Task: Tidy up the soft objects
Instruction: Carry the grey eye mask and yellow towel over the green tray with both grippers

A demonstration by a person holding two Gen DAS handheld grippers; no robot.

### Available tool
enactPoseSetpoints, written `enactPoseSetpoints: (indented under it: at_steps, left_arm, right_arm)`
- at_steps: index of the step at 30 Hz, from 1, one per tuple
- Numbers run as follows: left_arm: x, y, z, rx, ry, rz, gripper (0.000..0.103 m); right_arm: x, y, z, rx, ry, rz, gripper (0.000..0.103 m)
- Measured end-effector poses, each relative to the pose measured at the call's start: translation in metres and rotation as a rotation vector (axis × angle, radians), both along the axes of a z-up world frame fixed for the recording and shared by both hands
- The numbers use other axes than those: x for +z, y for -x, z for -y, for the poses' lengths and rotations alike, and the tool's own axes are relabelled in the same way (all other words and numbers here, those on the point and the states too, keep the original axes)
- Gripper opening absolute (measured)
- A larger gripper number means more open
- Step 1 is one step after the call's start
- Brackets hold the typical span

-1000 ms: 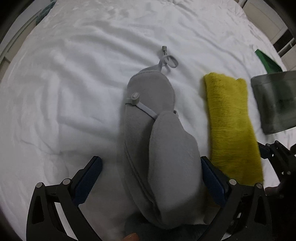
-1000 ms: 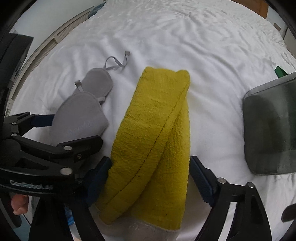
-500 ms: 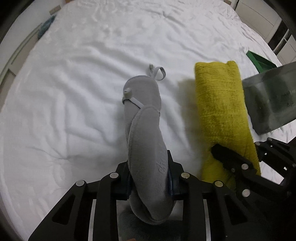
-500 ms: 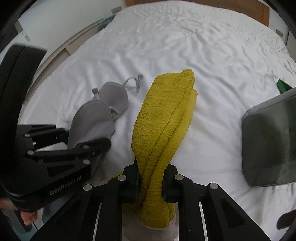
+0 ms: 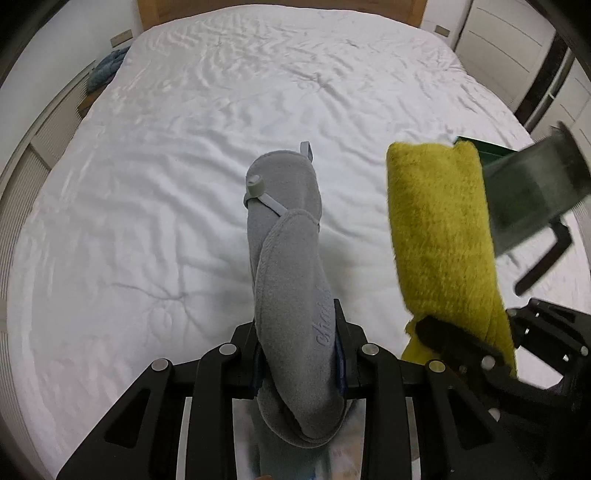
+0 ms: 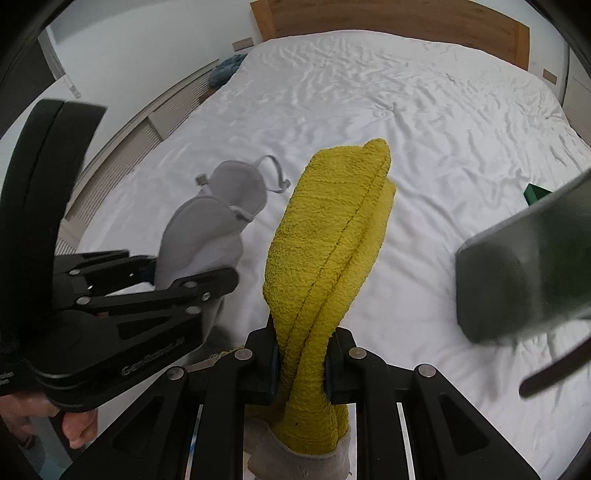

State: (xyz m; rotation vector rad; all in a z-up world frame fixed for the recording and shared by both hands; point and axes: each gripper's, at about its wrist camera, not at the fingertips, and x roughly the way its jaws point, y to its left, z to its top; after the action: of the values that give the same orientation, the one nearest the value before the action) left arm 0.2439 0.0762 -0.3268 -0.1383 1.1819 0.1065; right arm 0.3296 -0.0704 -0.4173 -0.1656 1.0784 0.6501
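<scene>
Gripping two soft items above the bed

Clamping the grey neck pillow [image 5: 291,280] between its pads, the left hand-held gripper [image 5: 300,356] holds it clear of the white bed [image 5: 147,184]. Just beside it, the right hand-held gripper [image 6: 301,363] is closed on the folded yellow towel [image 6: 328,240], which stands up out of its jaws.

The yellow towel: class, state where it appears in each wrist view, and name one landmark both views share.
Left wrist view: the yellow towel hangs at right, clamped in the right tool.
Right wrist view: the yellow towel stands at centre, rising from that tool.
Shared landmark: the wooden headboard beyond the white bed.
</scene>
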Motion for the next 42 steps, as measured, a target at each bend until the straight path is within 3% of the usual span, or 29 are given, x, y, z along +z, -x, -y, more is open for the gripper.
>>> enactPoseSetpoints:
  at_steps: [8, 15, 25, 33, 37, 42]
  left_arm:
    - [0.016, 0.036, 0.024, -0.06, 0.042, -0.049, 0.025]
    - [0.011, 0.078, 0.062, -0.104, 0.082, -0.117, 0.026]
    - [-0.002, 0.117, 0.166, -0.151, 0.167, -0.223, 0.026]
    - [-0.001, 0.104, 0.29, -0.221, 0.265, -0.271, 0.026]
    - [0.005, 0.081, 0.349, -0.265, 0.296, -0.257, 0.026]
    - [0.011, 0.049, 0.395, -0.289, 0.325, -0.23, 0.027]
  right_arm:
    - [0.024, 0.028, 0.03, -0.017, 0.039, -0.092, 0.016]
    - [0.033, 0.07, 0.066, -0.038, 0.1, -0.175, 0.016]
    - [0.029, 0.126, 0.169, -0.045, 0.172, -0.306, 0.017]
    - [0.053, 0.128, 0.302, -0.128, 0.264, -0.359, 0.017]
    - [0.079, 0.114, 0.369, -0.196, 0.302, -0.339, 0.017]
    - [0.109, 0.101, 0.415, -0.244, 0.33, -0.286, 0.017]
